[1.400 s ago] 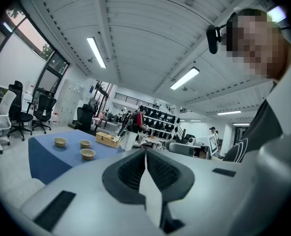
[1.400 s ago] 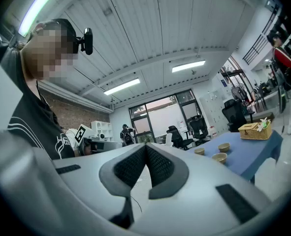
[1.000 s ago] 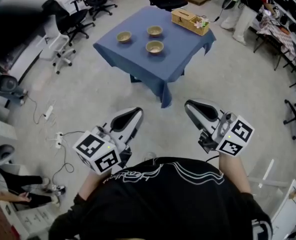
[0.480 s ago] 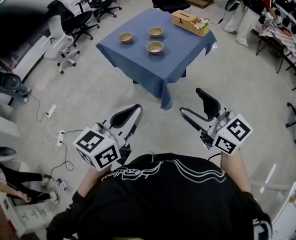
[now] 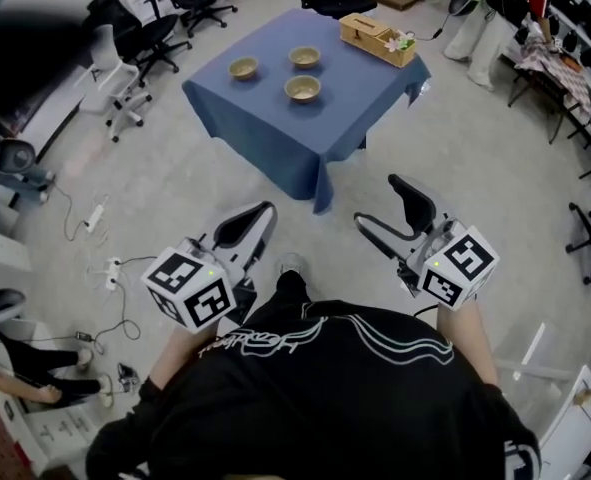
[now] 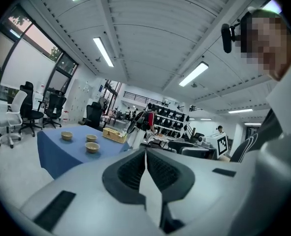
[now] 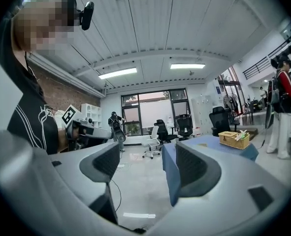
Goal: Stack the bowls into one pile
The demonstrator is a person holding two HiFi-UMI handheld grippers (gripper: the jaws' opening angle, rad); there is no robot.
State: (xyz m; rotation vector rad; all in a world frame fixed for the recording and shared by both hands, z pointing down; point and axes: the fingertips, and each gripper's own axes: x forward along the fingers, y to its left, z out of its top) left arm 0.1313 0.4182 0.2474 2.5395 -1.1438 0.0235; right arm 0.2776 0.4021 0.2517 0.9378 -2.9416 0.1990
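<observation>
Three tan bowls stand apart on the blue-clothed table [image 5: 265, 128] far ahead: one at the left [image 5: 243, 68], one at the back [image 5: 305, 57], one nearer [image 5: 303, 89]. In the left gripper view they appear small [image 6: 92, 147] at the left. Both grippers are held close to the person's body, over the floor and well short of the table. My left gripper [image 5: 260, 214] is shut with nothing in it, its jaws meeting [image 6: 145, 154]. My right gripper [image 5: 377, 205] has just opened; its jaws stand wide [image 7: 150, 168] with nothing between them.
A wooden box [image 5: 378, 40] sits at the table's far right corner. Office chairs [image 5: 125, 73] stand left of the table. Cables and a power strip [image 5: 110, 273] lie on the floor at the left. A seated person's legs [image 5: 25, 368] show at the lower left.
The right gripper's jaws went from shut to wide open. Both grippers have sunk a little, and the table now sits slightly higher in the head view.
</observation>
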